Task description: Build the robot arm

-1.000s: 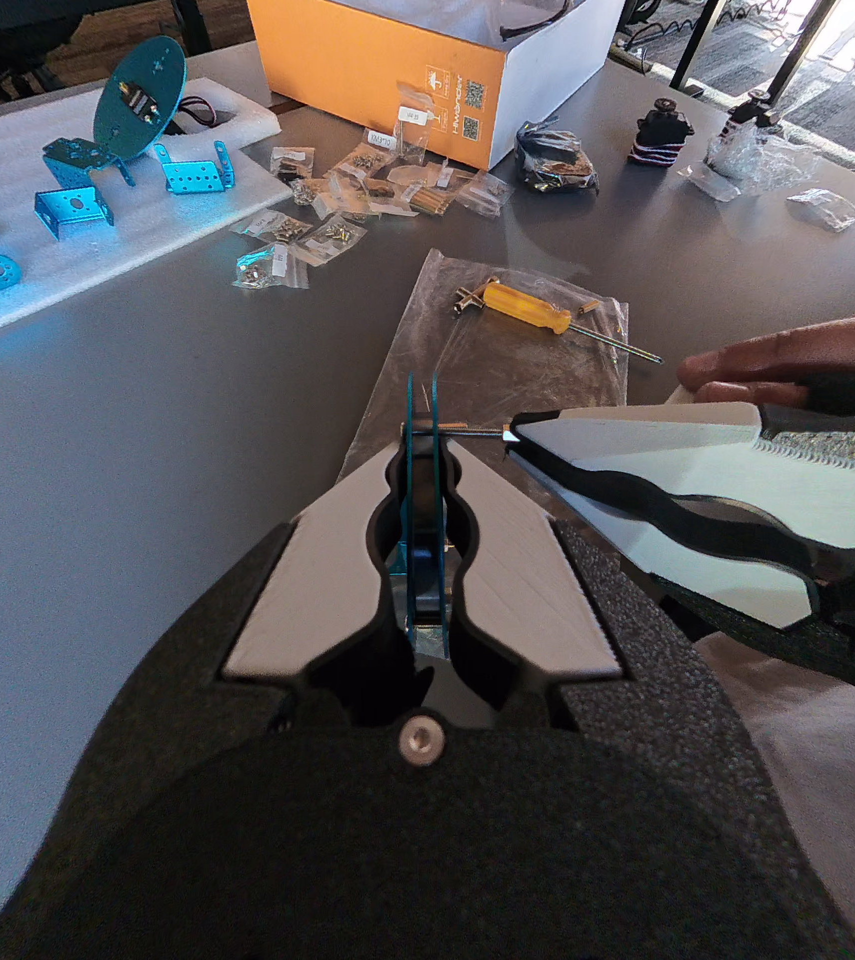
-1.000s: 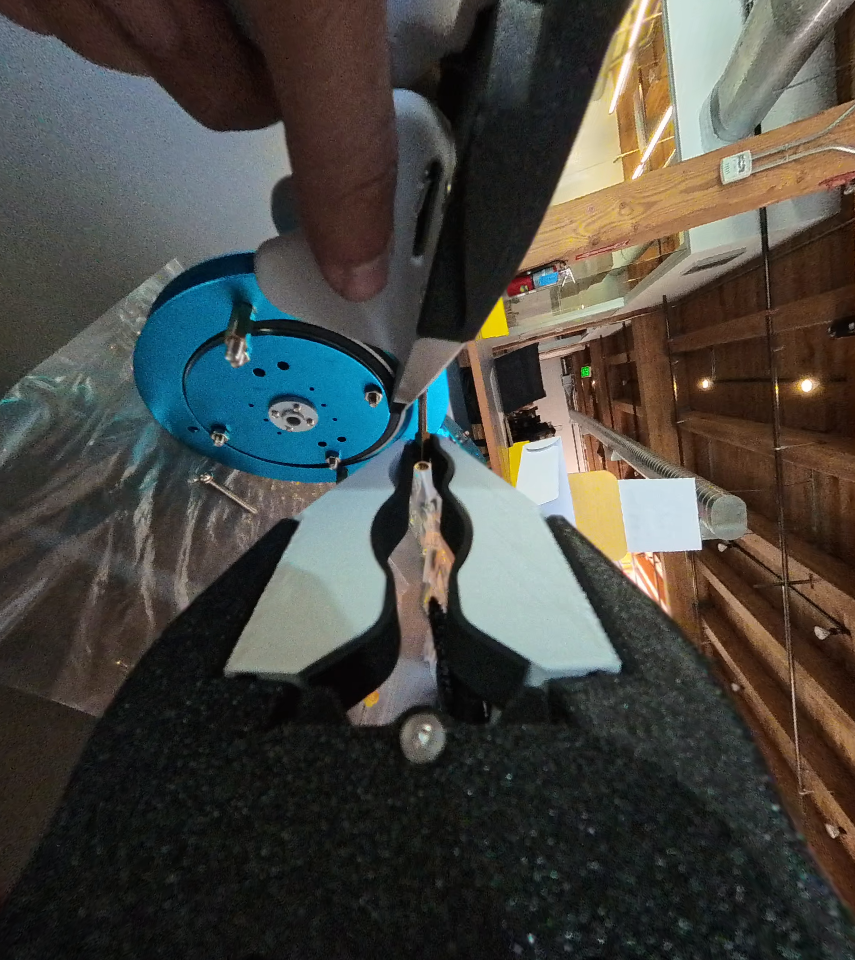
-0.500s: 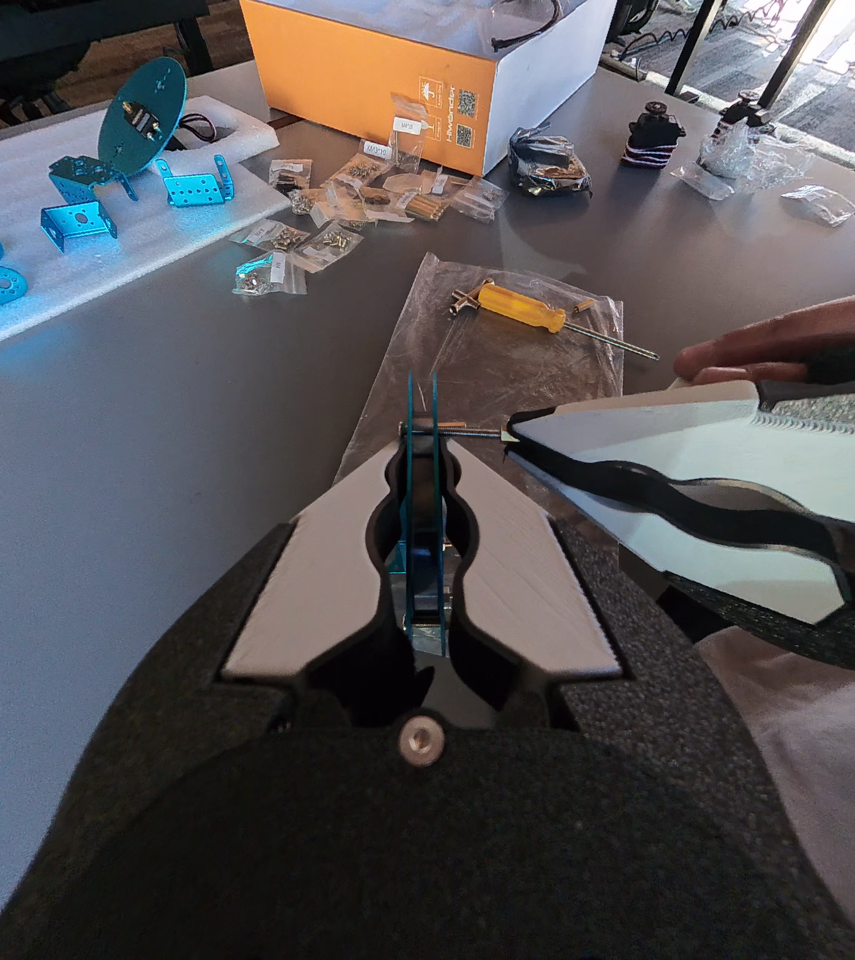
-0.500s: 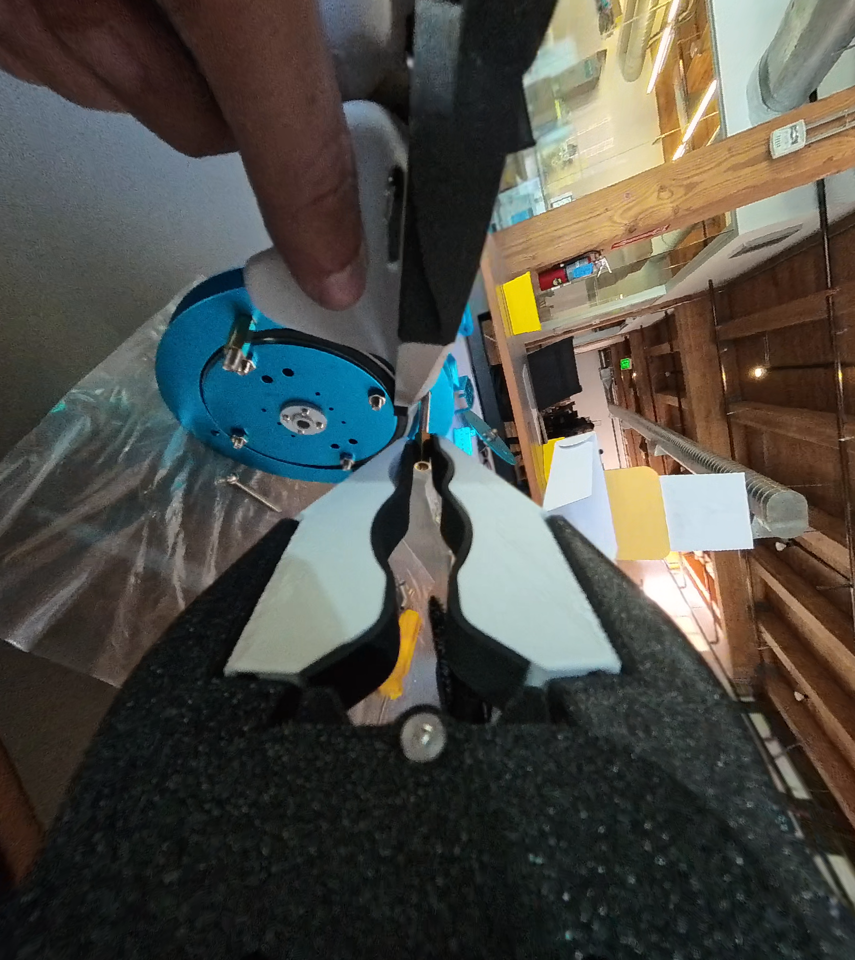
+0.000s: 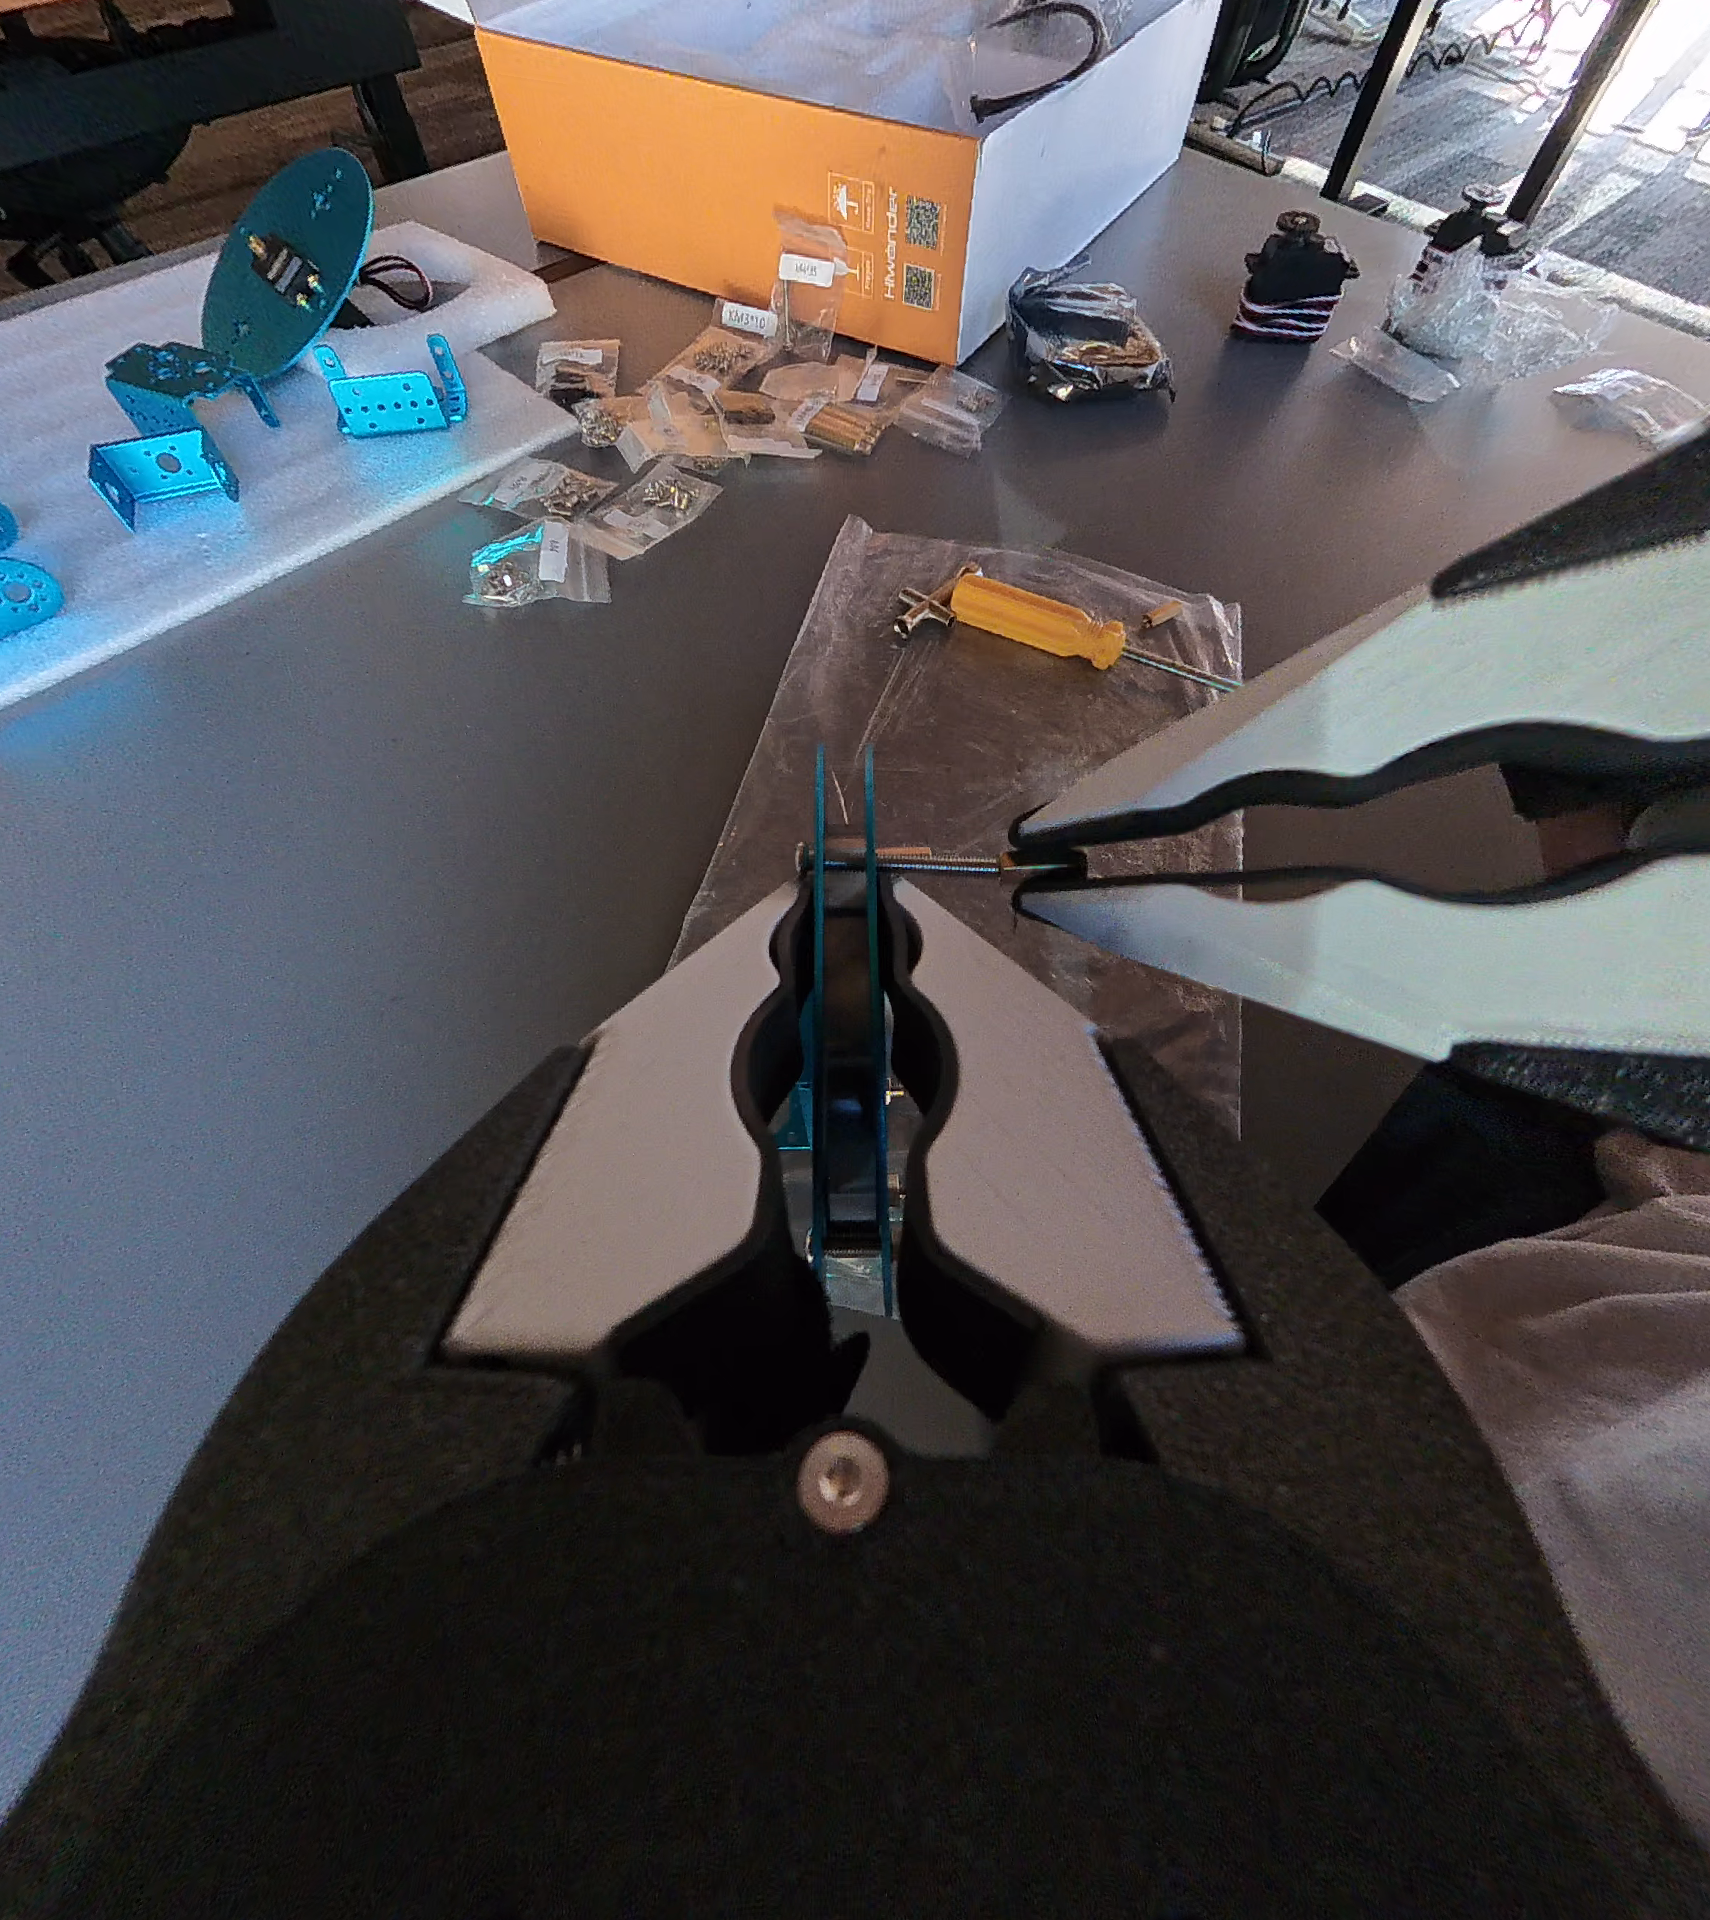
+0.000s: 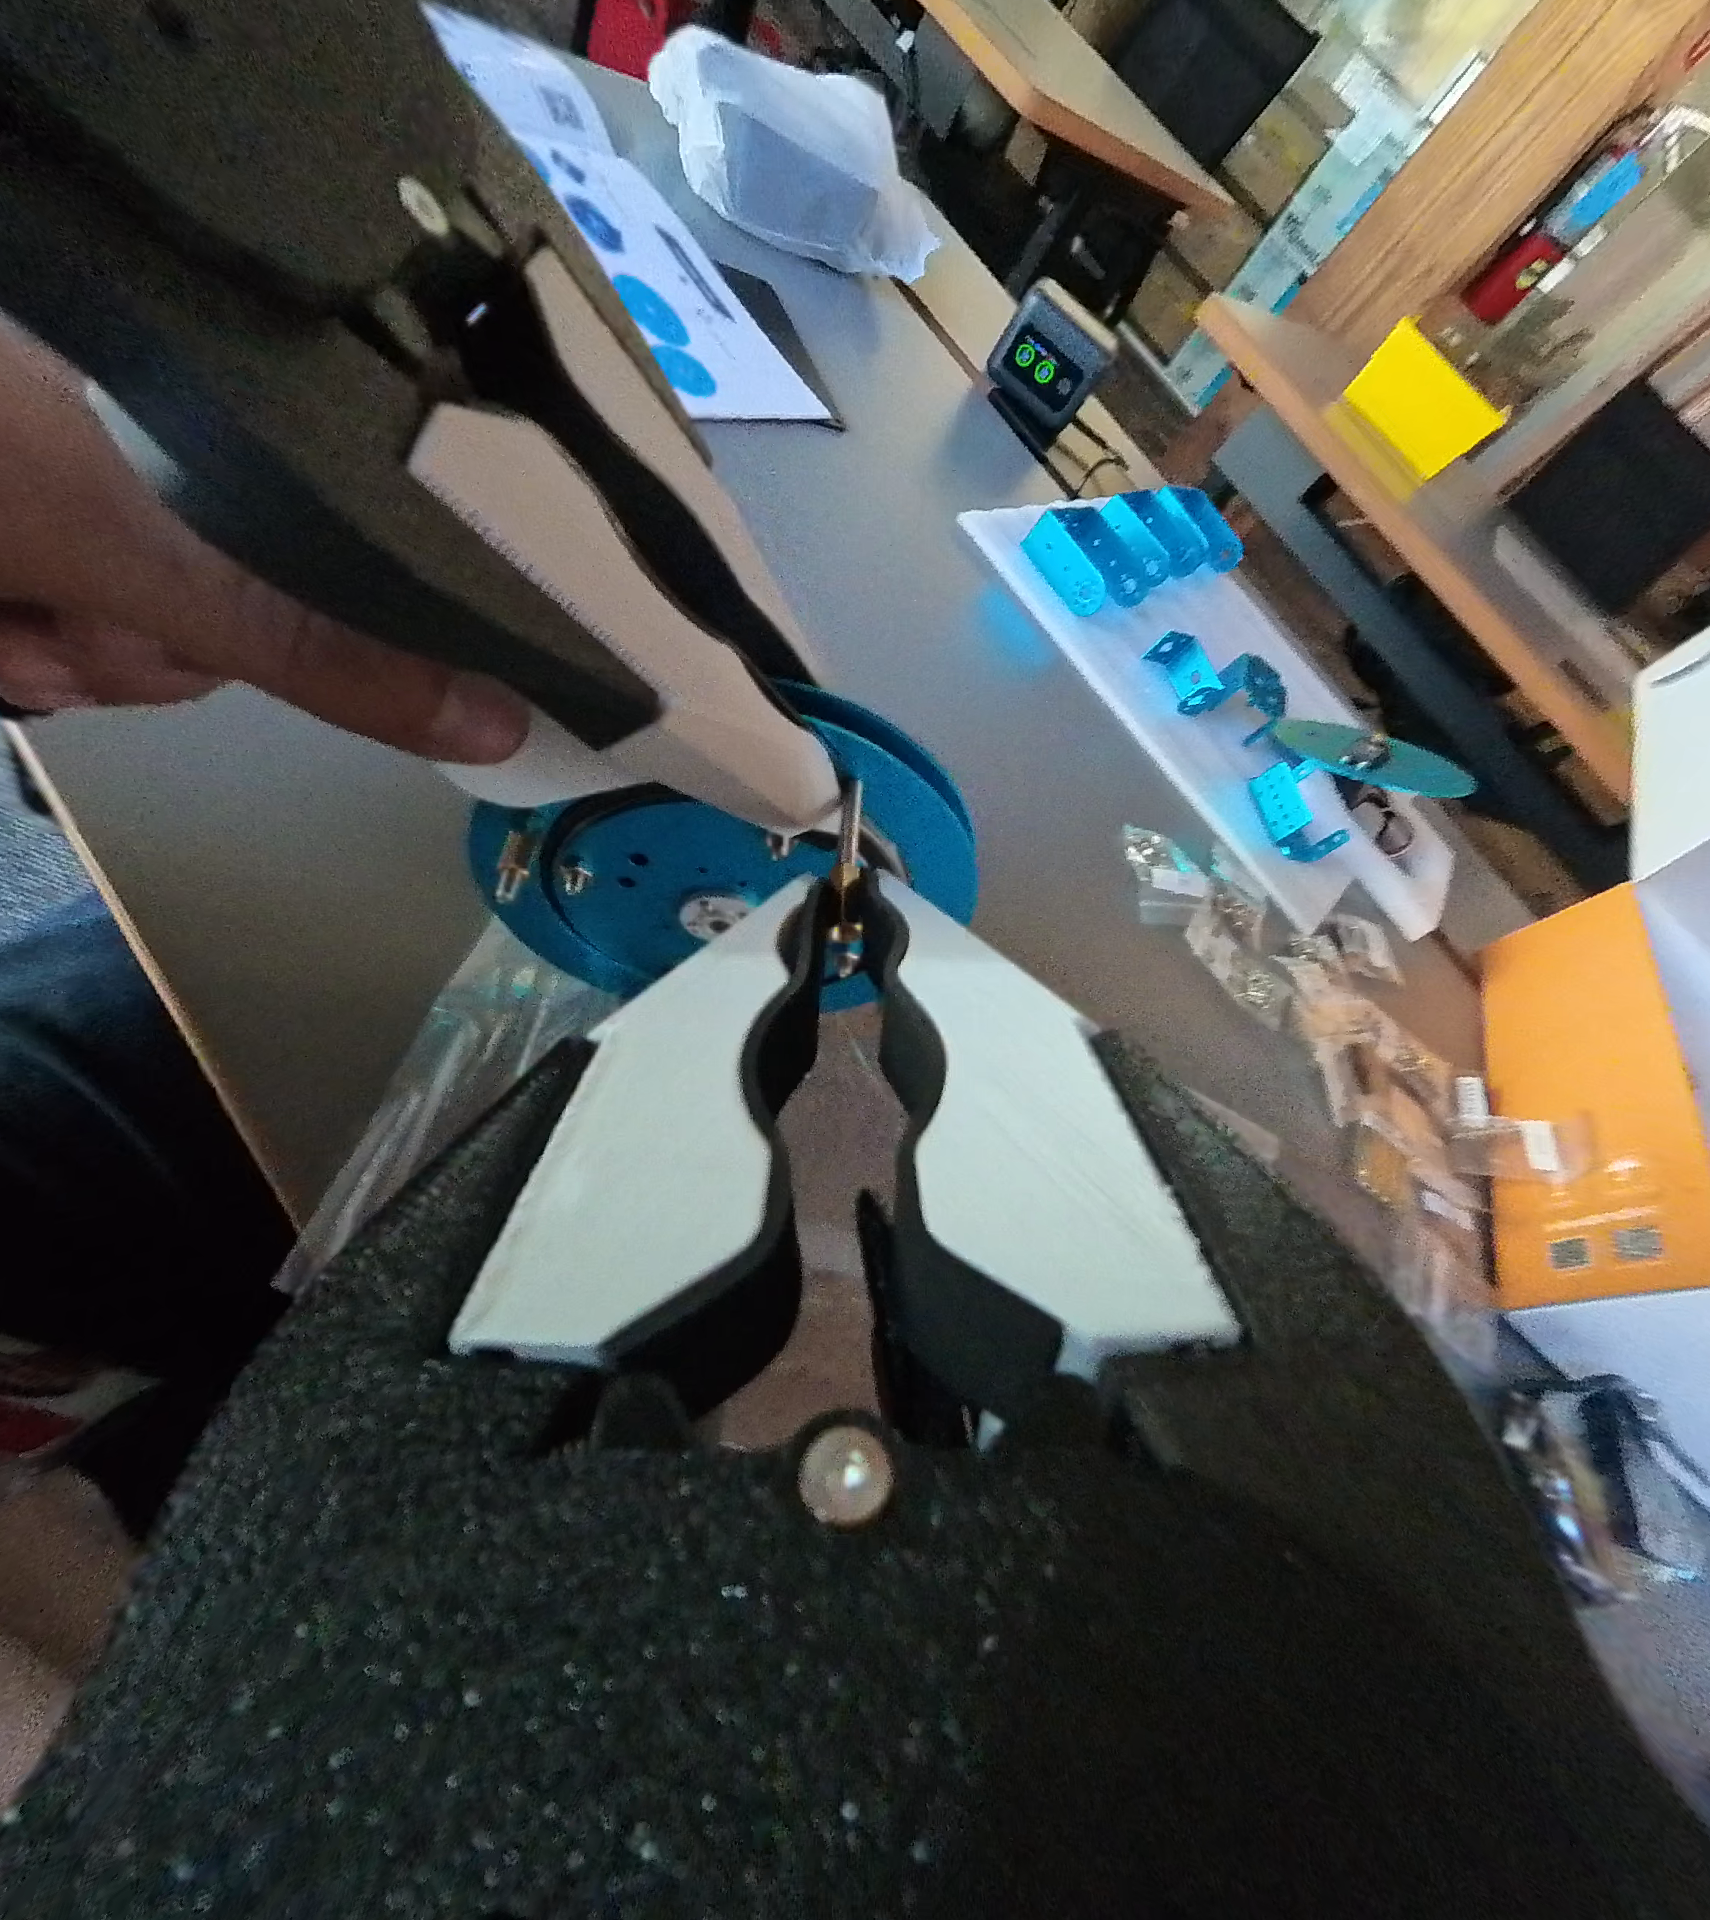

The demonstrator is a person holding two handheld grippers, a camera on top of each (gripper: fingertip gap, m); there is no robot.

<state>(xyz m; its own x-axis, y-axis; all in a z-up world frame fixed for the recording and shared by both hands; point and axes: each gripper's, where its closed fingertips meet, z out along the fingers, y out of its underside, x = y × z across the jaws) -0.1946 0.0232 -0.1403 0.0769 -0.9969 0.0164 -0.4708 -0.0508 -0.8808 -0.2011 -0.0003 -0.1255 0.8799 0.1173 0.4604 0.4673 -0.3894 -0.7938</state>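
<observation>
The left gripper is closed edge-on over a blue disc assembly, two thin round plates set parallel with a gap between them. Its fingers press on the outer faces, which holds the discs upright above the surface and leaves one flat face turned toward the other tool. A long bolt passes crosswise through both plates just beyond the fingertips, its head on the left face and its threaded end sticking out to the right.

The right gripper comes in from the right of the discs. It is nearly shut, pinching a small brass standoff lined up with the bolt's free end and touching it, a likely reason for so fine a tip grip. In the right wrist view the disc face shows other studs already seated in it.

Under the discs lies a clear bag. At the bag's far end rests a yellow screwdriver. Beyond the discs sit small hardware packets and an orange box. To the discs' far left, blue brackets lie on white foam.
</observation>
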